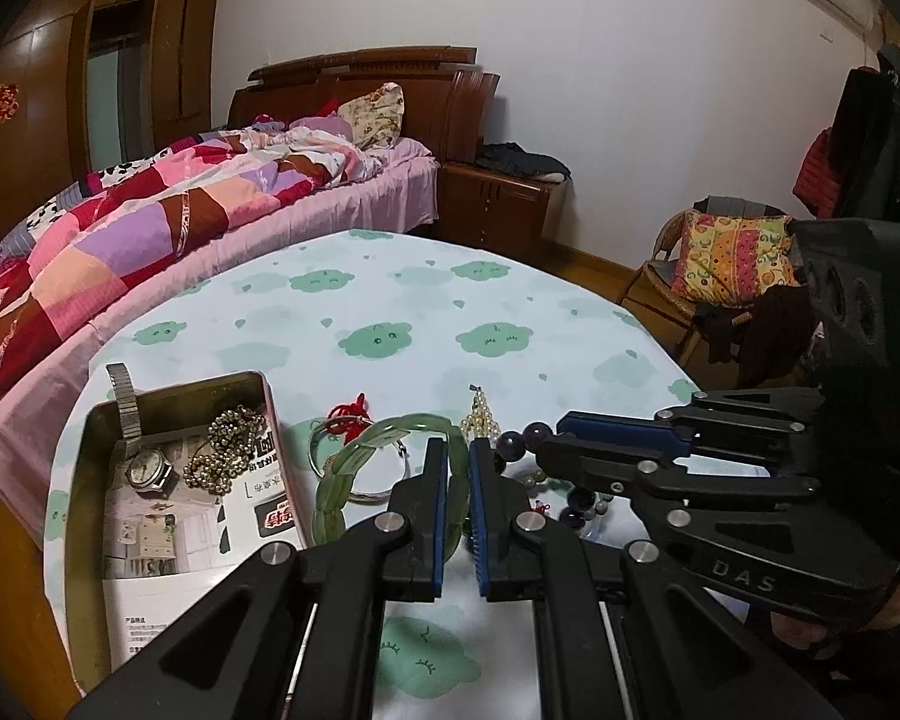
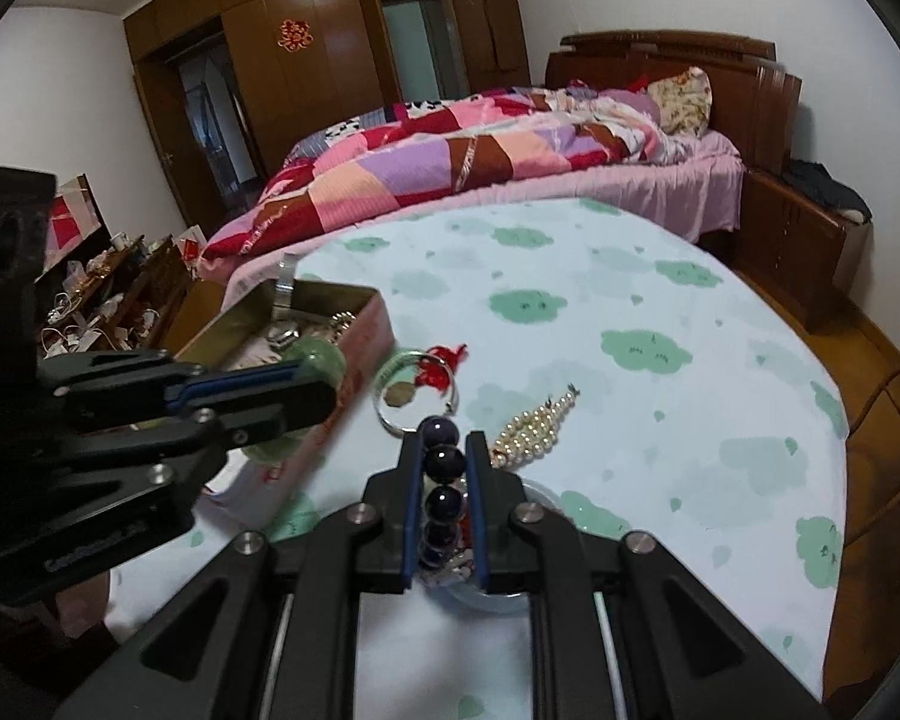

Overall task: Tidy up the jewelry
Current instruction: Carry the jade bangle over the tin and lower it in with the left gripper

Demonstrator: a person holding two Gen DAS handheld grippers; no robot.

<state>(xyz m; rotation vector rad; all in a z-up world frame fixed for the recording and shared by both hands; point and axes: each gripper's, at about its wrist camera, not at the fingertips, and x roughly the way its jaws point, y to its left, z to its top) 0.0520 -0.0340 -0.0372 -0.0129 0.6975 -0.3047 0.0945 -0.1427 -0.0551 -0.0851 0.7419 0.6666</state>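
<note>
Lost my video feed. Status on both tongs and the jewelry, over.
Left tongs shut on green bangle. Right tongs shut on dark bead bracelet. Tin holds watch, chain. Nothing in the way.

Counter (image 1: 426,300): matt printed cloth cover. Tin box (image 1: 168,396) left of the left gripper (image 1: 457,480): dull metal walls, paper lining. Bangle (image 1: 354,468) between its pads: translucent, glossy green stone. Dark beads (image 2: 444,462) in the right gripper (image 2: 444,480): polished, glossy. Both grippers: matt black plastic.
</note>
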